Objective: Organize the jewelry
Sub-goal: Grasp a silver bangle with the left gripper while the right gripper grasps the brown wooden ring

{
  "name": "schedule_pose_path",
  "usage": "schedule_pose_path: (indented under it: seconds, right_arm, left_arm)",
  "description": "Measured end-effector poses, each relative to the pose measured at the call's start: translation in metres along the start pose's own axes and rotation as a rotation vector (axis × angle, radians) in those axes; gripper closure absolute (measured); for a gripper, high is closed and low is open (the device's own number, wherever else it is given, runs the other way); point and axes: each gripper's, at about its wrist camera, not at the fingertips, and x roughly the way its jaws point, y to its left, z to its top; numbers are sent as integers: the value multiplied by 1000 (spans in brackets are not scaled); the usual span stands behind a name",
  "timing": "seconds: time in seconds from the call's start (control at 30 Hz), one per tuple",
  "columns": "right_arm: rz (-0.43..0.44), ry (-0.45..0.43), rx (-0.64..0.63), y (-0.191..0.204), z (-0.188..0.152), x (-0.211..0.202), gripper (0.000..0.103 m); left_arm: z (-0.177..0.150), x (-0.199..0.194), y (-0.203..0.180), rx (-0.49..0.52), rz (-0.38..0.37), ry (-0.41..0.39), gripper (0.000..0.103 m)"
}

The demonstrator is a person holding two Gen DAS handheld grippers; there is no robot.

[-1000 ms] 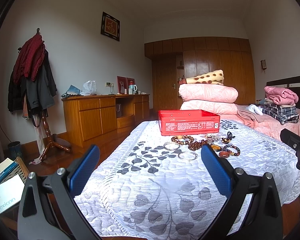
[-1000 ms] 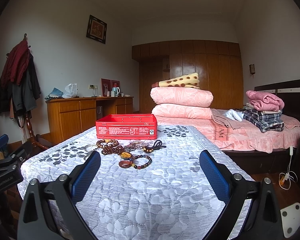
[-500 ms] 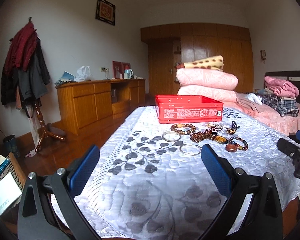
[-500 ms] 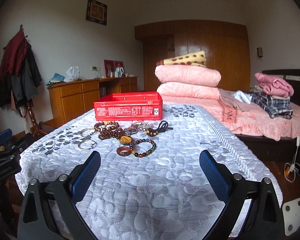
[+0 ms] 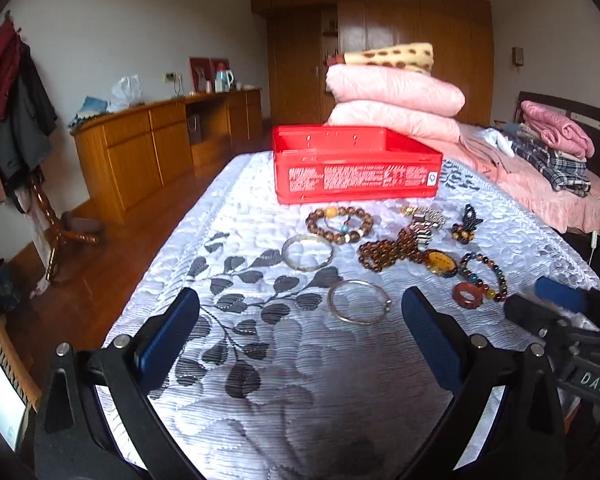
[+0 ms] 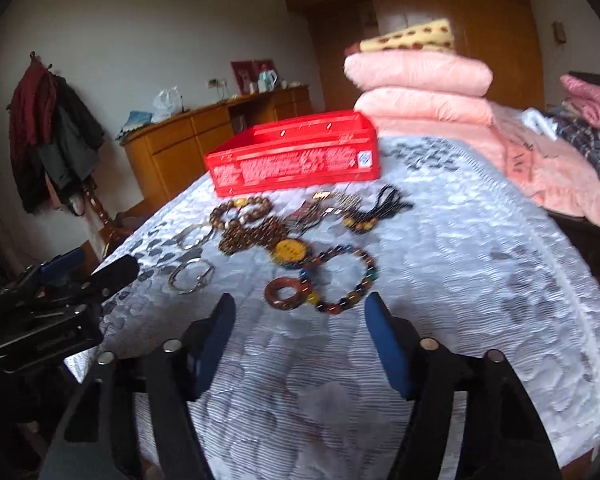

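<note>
**Jewelry lay spread ahead of both grippers, none of it picked up**

Jewelry sat in a loose cluster on the white quilted bedspread (image 5: 260, 360), just beyond the fingertips of both tools and in front of a red box (image 5: 356, 168) farther ahead. The left gripper (image 5: 300, 320) stood wide open with nothing between its blue pads; a silver bangle (image 5: 358, 301) lay just ahead of it, a second bangle (image 5: 307, 252) and a brown bead bracelet (image 5: 340, 225) farther on. The right gripper (image 6: 298, 334) was partly open, its jaws having just been closing, and held nothing. Directly ahead of it lay a reddish-brown ring (image 6: 287, 294) touching a multicoloured bead bracelet (image 6: 340, 280), with a yellow pendant (image 6: 290, 251) on a brown bead necklace (image 6: 252, 234) beyond. The left tool appeared at the left edge of the right view.
</note>
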Motion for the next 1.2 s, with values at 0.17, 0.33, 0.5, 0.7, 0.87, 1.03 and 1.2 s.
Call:
schedule_pose_path:
  seconds: [0.17,0.33,0.5,0.7,0.87,1.03,1.2]
  right_arm:
    - [38,92,-9,8,1,22,53]
    - [31,133,3,9,5,33,54]
    - [16,149,9,10,14,44,54]
    - [24,164,-19,18,24,39,56]
    - [6,209,-1,14,20,47,58]
    - [-11,197,-19,14,23,58,59]
    - [-25,192,-39,10,24,59,73]
  left_arm:
    - [-1,19,6,-28,-20,90,26]
    - [-3,30,4,-20,-26,126,26]
    - [0,39,6,-28,-41,144,24]
    - [4,48,10,-34,-46,161,23]
    - [4,53,9,-25,-56,173,21]
    - [5,54,5,-26,-79,175,21]
    - [7,56,-7,-2,-113,190,21]
